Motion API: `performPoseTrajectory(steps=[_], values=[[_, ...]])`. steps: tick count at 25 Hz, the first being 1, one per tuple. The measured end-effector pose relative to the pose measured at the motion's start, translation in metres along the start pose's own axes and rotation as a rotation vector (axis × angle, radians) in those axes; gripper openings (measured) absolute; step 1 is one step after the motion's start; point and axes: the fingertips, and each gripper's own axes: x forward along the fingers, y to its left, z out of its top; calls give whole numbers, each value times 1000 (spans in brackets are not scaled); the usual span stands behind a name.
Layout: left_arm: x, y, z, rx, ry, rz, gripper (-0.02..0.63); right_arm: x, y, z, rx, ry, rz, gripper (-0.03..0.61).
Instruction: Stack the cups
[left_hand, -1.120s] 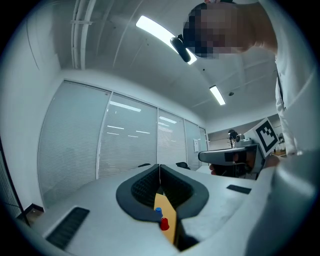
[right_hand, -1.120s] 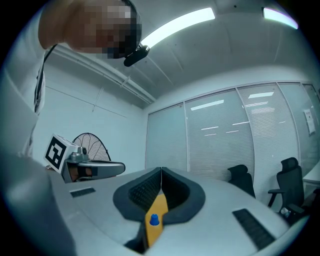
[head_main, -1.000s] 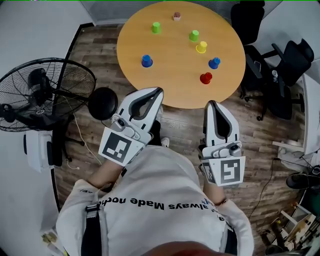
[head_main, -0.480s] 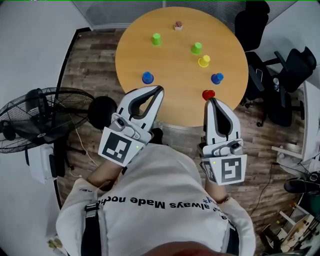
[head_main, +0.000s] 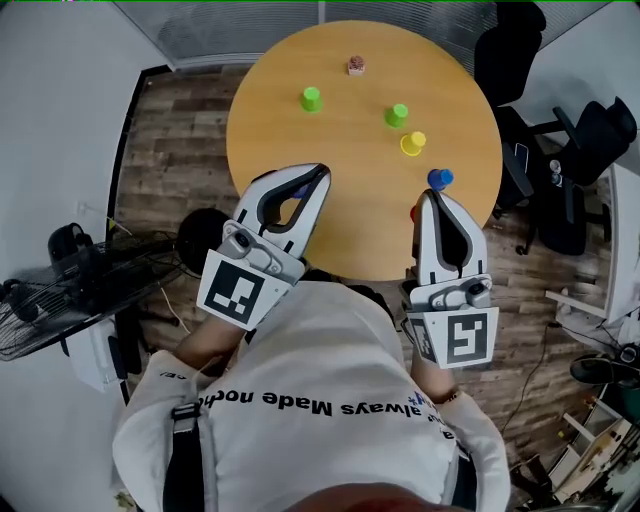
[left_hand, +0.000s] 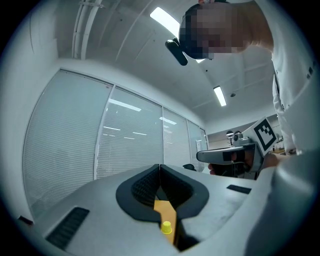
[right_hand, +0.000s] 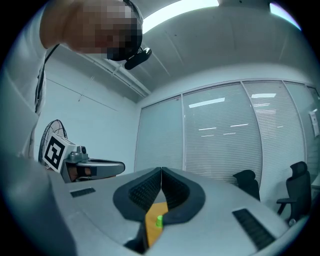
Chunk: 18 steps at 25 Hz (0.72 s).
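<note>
**Head view:** A green cup, a yellow cup and a blue cup are spread apart on the round bench. The left gripper and right gripper are held over its near edge.

**Left gripper view:** The jaws are pressed together, with nothing held.

**Right gripper view:** The jaws are likewise closed and empty.

The cups are judged light, rigid and easily tipped. The side wall is to be gripped.

Setting: office meeting room. Indicators: a round wooden table at upper centre, black swivel chairs along the right edge, and wood-plank flooring. The gripper views show glazed partition walls with slatted blinds and ceiling strip lights. A pedestal fan stands at lower left.
</note>
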Motion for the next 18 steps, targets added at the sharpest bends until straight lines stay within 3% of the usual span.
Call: performPoseTrajectory(steps=[9, 14, 16, 18], values=[[28, 20, -14, 29, 19, -62, 25, 31, -13, -5, 5, 10, -25, 28], [27, 25, -48, 24, 53, -67, 29, 37, -16, -10, 4, 20, -26, 28], [23, 29, -72, 22, 75, -70, 121, 38, -16, -11, 3, 22, -30, 28], [17, 34, -101, 39, 104, -82, 141, 39, -16, -11, -1, 23, -32, 28]])
